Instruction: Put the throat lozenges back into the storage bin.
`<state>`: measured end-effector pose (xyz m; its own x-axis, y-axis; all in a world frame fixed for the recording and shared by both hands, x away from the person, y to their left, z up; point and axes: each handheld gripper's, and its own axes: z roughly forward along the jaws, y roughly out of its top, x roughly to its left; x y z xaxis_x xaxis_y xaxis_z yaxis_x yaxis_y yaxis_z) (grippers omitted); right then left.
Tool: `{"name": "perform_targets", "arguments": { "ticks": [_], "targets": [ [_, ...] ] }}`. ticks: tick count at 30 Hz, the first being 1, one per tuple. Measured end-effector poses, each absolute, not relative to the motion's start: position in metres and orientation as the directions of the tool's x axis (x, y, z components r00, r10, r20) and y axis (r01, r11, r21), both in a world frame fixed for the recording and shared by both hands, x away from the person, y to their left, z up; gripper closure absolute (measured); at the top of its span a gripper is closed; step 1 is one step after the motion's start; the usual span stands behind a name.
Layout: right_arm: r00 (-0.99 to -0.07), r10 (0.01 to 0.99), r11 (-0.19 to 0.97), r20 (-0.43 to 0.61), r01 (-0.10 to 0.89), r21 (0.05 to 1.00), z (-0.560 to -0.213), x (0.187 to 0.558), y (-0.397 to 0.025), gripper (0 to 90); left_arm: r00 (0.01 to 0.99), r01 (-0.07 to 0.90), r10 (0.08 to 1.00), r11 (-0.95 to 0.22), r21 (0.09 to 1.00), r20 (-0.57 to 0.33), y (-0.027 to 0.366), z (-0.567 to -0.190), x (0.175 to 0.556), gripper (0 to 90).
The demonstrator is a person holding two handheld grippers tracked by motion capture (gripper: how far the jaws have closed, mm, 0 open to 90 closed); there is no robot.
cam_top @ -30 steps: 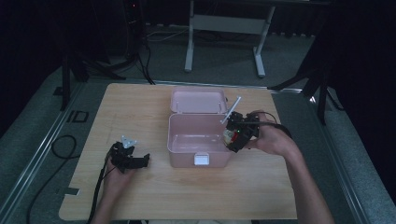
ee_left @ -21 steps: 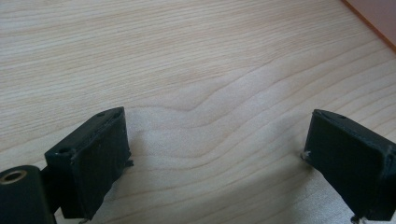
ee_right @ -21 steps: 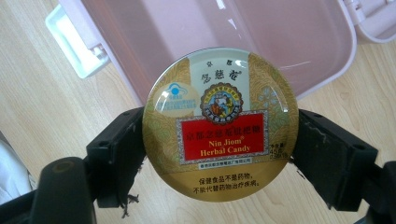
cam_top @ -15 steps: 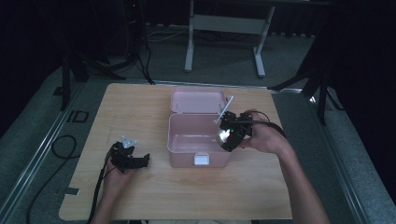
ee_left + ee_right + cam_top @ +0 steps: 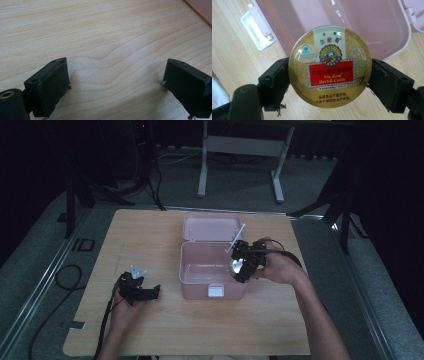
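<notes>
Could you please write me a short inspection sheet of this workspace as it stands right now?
Surface: wooden table, bare light wood.
Job's things: round candy tin, clamped upright; pink box open, lid back, nothing seen inside.
Clutter: nothing seen.
Grippers: right claw holds the tin at the box's right rim; left claw open, low over the table.
Cables: one trails from left claw off the table's front edge; black cable on floor.
Surroundings: dark room, white stand behind.

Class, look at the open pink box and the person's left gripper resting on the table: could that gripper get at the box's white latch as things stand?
Probably yes. The left gripper lies open on bare table, and nothing stands between it and the latch on the box front. The right gripper, holding the candy tin, is above the box, off that path.
</notes>
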<state>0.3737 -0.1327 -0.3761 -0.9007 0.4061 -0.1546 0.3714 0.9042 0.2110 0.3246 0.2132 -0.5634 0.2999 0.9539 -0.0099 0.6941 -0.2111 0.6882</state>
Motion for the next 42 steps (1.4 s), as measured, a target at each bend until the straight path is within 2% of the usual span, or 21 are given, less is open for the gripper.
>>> {"name": "perform_targets", "arguments": {
  "ticks": [22,24,27,42],
  "targets": [
    [-0.899,0.408,0.904,-0.163,0.371,0.213,-0.375,0.376,-0.125,20.2,0.3,0.694,0.954,-0.211,0.689,-0.01,0.213,-0.563,0.325,6.8],
    [-0.891,0.422,0.896,-0.17,0.382,0.225,-0.375,0.377,-0.124,14.6,0.3,0.694,0.954,-0.211,0.689,-0.01,0.213,-0.564,0.325,6.9],
    [-0.886,0.428,0.892,-0.178,0.384,0.237,-0.374,0.377,-0.124,13.1,0.3,0.694,0.954,-0.211,0.688,-0.01,0.213,-0.563,0.325,6.8],
    [-0.85,0.495,0.851,-0.18,0.433,0.297,-0.376,0.364,-0.163,14.8,0.3,0.694,0.954,-0.211,0.688,-0.01,0.213,-0.564,0.325,6.4]
  ]
}}
